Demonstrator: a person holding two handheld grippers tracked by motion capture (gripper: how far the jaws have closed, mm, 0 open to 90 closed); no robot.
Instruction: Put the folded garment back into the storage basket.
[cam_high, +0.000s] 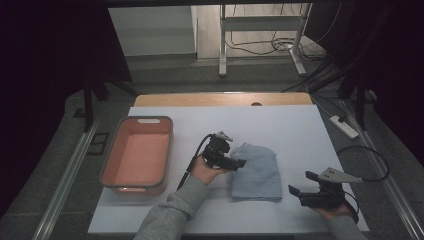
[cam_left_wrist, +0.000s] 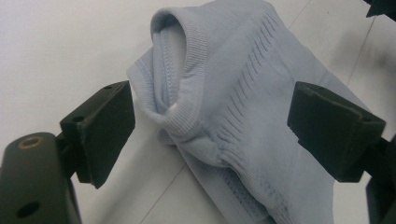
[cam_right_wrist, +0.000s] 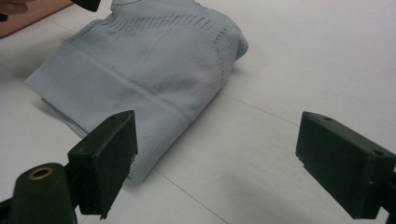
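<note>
A folded pale blue knitted sweater (cam_high: 256, 170) lies on the white table top (cam_high: 280, 125), near the middle. My left gripper (cam_high: 239, 163) is open at the sweater's left edge, and its jaws stand on either side of the ribbed collar (cam_left_wrist: 187, 70) without touching it. My right gripper (cam_high: 302, 183) is open to the right of the sweater, low over the table, with nothing between its jaws. In the right gripper view the sweater (cam_right_wrist: 140, 65) lies ahead and to the left, its ribbed hem nearest the left jaw.
An empty orange-pink plastic tub (cam_high: 138, 154) stands at the left of the table. A power strip (cam_high: 344, 126) lies on the floor past the table's right edge, and a metal stand (cam_high: 260, 35) is beyond the far edge.
</note>
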